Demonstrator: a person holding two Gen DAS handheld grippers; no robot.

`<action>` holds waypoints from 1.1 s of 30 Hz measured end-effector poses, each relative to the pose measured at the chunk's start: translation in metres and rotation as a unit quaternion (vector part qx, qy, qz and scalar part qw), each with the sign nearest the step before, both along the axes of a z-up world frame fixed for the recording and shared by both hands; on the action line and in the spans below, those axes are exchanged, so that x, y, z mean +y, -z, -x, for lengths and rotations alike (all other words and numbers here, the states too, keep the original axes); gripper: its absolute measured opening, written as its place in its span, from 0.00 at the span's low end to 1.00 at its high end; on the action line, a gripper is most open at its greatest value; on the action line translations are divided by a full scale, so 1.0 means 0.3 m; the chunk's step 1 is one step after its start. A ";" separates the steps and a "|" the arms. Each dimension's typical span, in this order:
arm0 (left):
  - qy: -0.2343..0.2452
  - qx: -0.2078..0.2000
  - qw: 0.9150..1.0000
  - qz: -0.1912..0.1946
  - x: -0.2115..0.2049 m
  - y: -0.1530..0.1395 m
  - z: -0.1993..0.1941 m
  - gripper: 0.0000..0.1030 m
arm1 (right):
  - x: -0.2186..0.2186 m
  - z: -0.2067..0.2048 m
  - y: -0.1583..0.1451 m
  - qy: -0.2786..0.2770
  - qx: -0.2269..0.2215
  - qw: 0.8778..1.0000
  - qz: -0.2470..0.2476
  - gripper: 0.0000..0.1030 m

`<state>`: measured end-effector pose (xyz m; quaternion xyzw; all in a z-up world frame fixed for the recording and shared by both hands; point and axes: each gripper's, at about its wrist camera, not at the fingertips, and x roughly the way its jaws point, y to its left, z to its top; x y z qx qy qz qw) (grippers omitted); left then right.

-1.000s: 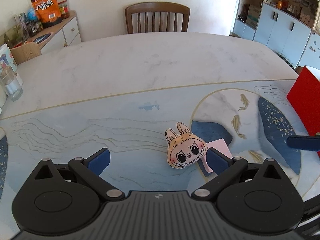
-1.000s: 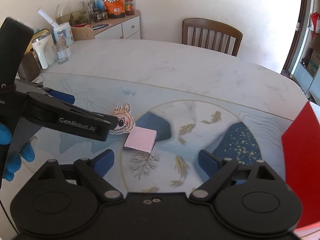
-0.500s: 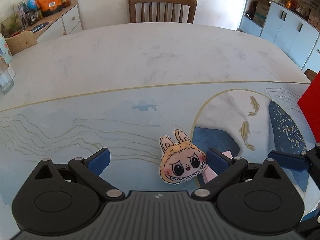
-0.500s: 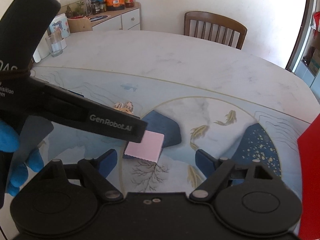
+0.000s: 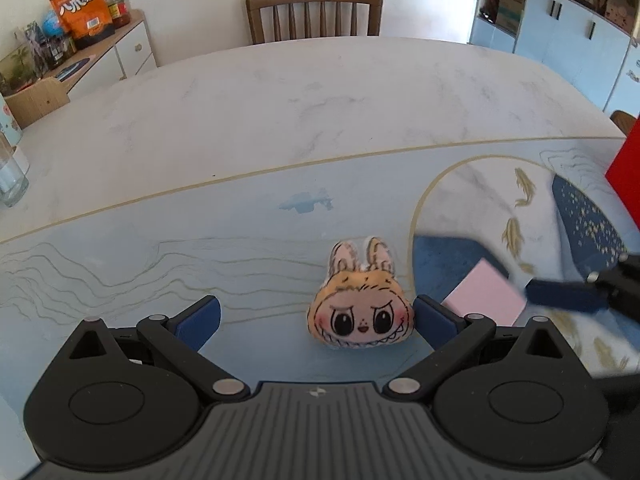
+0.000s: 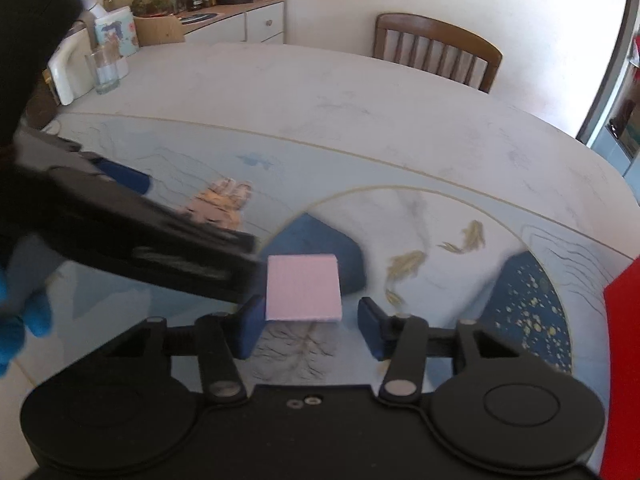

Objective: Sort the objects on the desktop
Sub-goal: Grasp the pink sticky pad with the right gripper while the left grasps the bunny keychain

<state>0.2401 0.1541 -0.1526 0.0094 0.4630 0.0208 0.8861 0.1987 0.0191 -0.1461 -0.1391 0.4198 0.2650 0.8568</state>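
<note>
A tan plush toy (image 5: 362, 312) with bunny ears lies face up on the blue patterned table mat. My left gripper (image 5: 316, 316) is open wide around it, and the toy sits close to the right finger. A pink square pad (image 6: 304, 288) lies flat just right of the toy. My right gripper (image 6: 312, 326) straddles the pad's near edge with its jaws closing. A small gap still shows at the right finger. In the right wrist view the left gripper's black frame (image 6: 140, 240) hides most of the toy (image 6: 220, 204).
A red box (image 5: 624, 168) stands at the mat's right edge. A glass (image 6: 104, 68) and a white jug stand at the table's far left. A wooden chair (image 5: 316, 12) is behind the table. A blue-gloved hand (image 6: 24, 316) holds the left gripper.
The left gripper has moved in, so the toy now lies between its fingers. The right gripper has come down over the pink pad and its jaws have narrowed around it.
</note>
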 end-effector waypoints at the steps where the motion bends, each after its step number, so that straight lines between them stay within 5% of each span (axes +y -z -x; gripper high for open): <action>1: 0.003 0.001 1.000 0.002 0.004 0.005 0.004 0.99 | -0.012 -0.006 0.000 0.002 0.002 1.000 -0.003 0.47; 15: 0.067 -0.025 0.997 0.020 0.010 -0.006 0.009 0.94 | -0.019 -0.047 -0.019 -0.082 -0.006 0.997 0.003 0.53; 25: 0.074 -0.027 0.997 0.016 0.006 -0.002 -0.003 0.70 | -0.014 -0.073 -0.004 -0.094 0.005 0.995 -0.019 0.54; 30: 0.082 -0.026 0.996 0.018 -0.003 -0.013 -0.005 0.53 | -0.007 -0.069 -0.005 -0.096 0.003 0.995 -0.019 0.46; 33: 0.085 -0.023 0.996 0.022 -0.006 -0.017 0.000 0.52 | -0.005 -0.071 -0.007 -0.096 0.002 0.995 -0.015 0.41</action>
